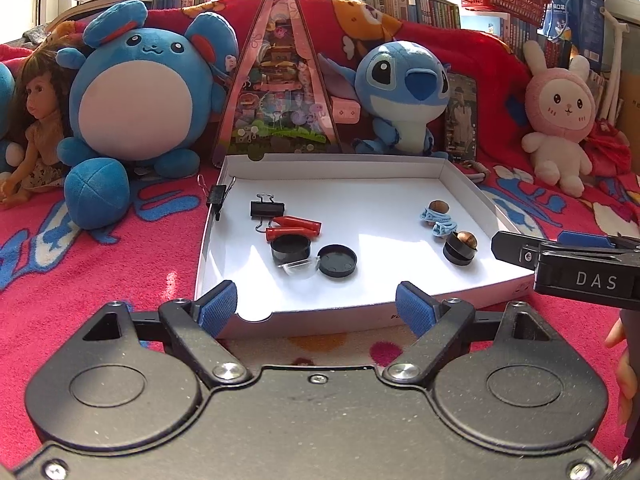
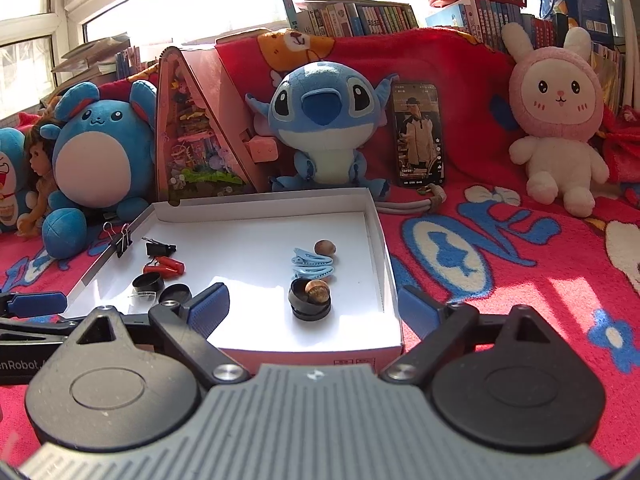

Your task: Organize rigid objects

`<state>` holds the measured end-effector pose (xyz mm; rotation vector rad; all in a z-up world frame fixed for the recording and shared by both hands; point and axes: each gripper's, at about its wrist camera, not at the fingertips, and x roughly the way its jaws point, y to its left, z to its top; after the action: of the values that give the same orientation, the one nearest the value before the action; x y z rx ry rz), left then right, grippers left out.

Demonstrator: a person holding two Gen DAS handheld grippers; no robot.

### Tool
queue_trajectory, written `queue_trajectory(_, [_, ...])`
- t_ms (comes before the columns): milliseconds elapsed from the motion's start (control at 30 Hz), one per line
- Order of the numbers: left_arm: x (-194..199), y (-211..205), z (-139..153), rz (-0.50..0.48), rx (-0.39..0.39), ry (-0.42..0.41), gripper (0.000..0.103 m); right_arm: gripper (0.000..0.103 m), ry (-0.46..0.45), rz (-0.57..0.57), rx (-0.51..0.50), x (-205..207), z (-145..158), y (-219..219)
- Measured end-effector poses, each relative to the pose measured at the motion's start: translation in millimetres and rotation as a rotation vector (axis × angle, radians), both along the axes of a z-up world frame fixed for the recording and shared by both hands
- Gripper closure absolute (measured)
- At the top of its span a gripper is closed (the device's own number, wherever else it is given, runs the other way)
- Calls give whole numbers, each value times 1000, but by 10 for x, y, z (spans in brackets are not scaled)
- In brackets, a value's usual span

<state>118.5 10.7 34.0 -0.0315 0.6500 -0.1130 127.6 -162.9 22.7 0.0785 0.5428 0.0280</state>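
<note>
A shallow white box (image 1: pixel 460 184) (image 2: pixel 380 232) lies on the red blanket. On its left side are a black binder clip (image 1: pixel 267 209) (image 2: pixel 159 249), a red clip (image 1: pixel 296 227) (image 2: pixel 166 266), a black round pot (image 1: pixel 291 249) (image 2: pixel 147 282), its lid (image 1: pixel 337 261) (image 2: pixel 176 293) and a clear piece (image 1: pixel 298 269). On its right side are blue hair clips (image 1: pixel 438 220) (image 2: pixel 314 266), a walnut (image 1: pixel 438 206) (image 2: pixel 325 247) and a black pot with a walnut on it (image 1: pixel 461 248) (image 2: pixel 311 300). Another binder clip (image 1: pixel 216 196) (image 2: pixel 120 240) grips the box's left wall. My left gripper (image 1: pixel 316 306) and right gripper (image 2: pixel 314 306) hover open and empty over the near edge.
Plush toys stand behind the box: a blue round one (image 1: pixel 140 92), Stitch (image 1: pixel 400 92) (image 2: pixel 324 120), a pink rabbit (image 1: pixel 560 120) (image 2: pixel 556 120). A doll (image 1: pixel 36 120), a triangular pink case (image 1: pixel 276 80) and a phone (image 2: pixel 418 136) are there too. Bookshelves line the back.
</note>
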Motion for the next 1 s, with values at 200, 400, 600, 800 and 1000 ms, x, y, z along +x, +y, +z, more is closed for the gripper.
queue_trajectory(200, [-186, 9, -52, -5, -1, -4, 17, 3, -14, -4, -3, -162, -30, 19])
queue_trajectory(400, [-283, -2, -193, 9, 21, 10, 16, 1, -16, -9, -13, -302, -116, 43])
queue_trajectory(600, [-297, -15, -362, 32, 49, 23, 16, 0, 11, -24, -22, -357, -276, 54])
queue_trajectory(800, [-261, -13, -491, 65, 75, 21, 15, 0, 73, -30, -53, -334, -501, 98])
queue_trajectory(1000, [-240, -18, -538, 82, 91, -3, 12, 0, 103, -38, -76, -305, -586, 136])
